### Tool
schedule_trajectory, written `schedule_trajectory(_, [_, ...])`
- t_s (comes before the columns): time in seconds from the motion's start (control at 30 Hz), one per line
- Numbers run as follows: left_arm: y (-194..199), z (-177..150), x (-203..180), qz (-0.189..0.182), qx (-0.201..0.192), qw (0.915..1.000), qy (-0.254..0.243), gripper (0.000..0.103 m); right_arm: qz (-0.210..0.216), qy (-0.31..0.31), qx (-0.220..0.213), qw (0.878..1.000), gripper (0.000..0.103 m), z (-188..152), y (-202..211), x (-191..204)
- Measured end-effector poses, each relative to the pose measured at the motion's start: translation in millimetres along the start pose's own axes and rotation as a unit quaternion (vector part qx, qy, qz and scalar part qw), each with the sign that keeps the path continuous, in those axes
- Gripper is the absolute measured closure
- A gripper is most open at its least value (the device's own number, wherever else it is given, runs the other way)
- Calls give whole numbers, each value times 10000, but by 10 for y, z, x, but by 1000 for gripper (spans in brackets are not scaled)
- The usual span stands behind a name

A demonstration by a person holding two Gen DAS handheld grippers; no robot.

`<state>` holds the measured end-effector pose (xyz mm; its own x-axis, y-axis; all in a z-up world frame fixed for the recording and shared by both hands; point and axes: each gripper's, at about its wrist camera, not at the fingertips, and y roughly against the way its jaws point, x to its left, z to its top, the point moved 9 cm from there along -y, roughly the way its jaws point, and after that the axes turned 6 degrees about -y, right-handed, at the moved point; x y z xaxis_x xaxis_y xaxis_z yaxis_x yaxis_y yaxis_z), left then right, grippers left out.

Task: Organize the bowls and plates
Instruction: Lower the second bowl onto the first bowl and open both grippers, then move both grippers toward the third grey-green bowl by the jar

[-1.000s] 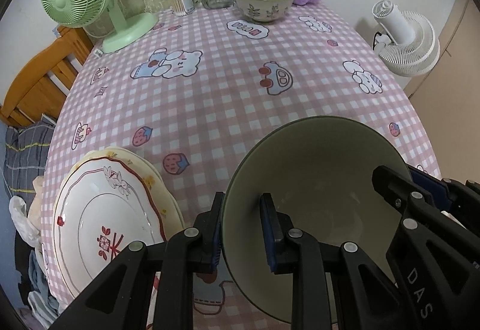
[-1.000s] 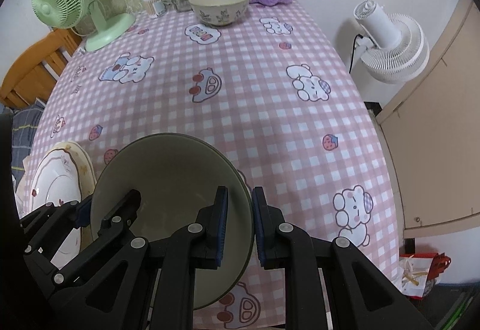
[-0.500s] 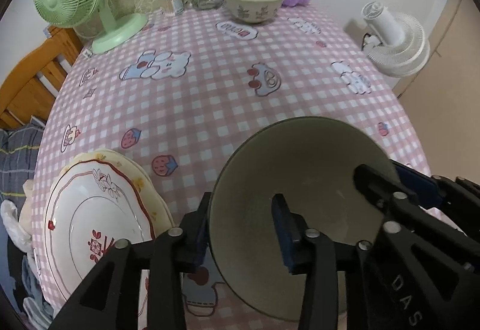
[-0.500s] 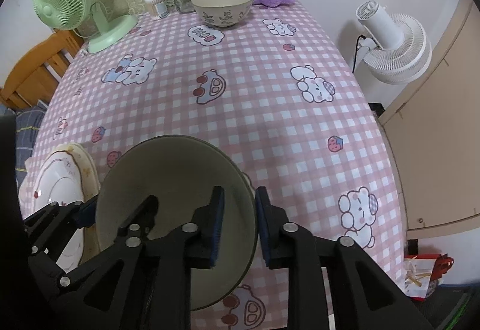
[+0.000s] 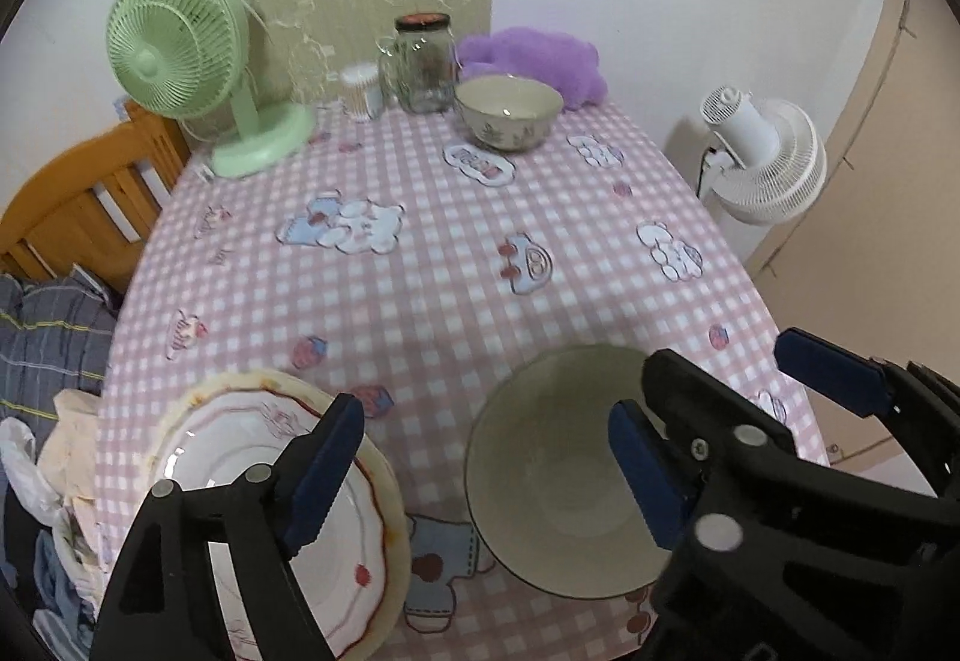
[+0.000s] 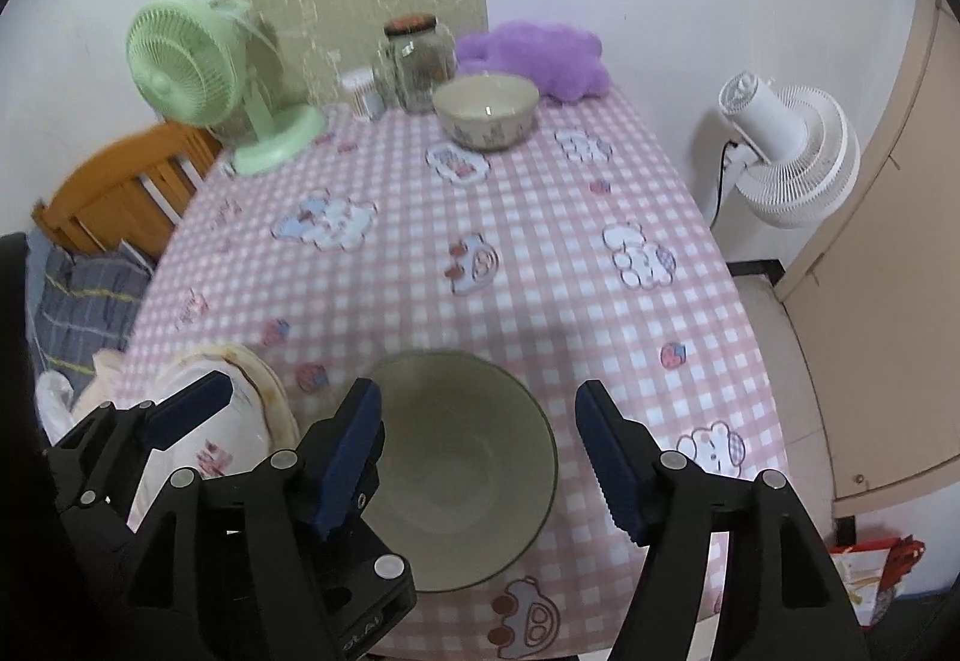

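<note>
The bench (image 5: pixel 456 265) is carrying the grey bowl (image 5: pixel 558 487) just right of the plates (image 5: pixel 270 499), and both grippers (image 5: pixel 480 469) (image 6: pixel 480 451), fingers just opening and released, are best lifting straight clear of its rim.

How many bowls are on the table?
2. A big grey-green bowl sits at the near edge, below the open claws. A small flowered bowl sits at the far end, beside the glass jar.

No legible text anywhere.
</note>
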<state>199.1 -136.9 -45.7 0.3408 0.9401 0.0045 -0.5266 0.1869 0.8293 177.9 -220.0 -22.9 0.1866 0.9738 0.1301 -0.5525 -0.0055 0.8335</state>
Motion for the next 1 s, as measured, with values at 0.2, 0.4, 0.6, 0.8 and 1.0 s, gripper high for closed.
schedule_trajectory(0.2, [108, 246, 12, 132, -185, 9997, 38, 17, 80, -99, -159, 9998, 32, 251, 126, -15])
schedule_trajectory(0.4, [60, 547, -58, 220, -295, 9993, 87, 17, 110, -37, -288, 9995, 32, 548, 118, -97])
schedule_trajectory(0.6, [-105, 930, -137, 435, -293, 9983, 251, 17, 228, 189, -286, 9992, 32, 940, -47, -221])
schedule_trajectory(0.8, [-321, 1315, -141, 696, -269, 9958, 526, 15, 437, 438, -229, 9978, 31, 1378, -306, -296])
schedule_trajectory(1.0, [-592, 1673, -107, 934, -254, 9925, 748, 14, 649, 584, -181, 9960, 30, 1762, -595, -346])
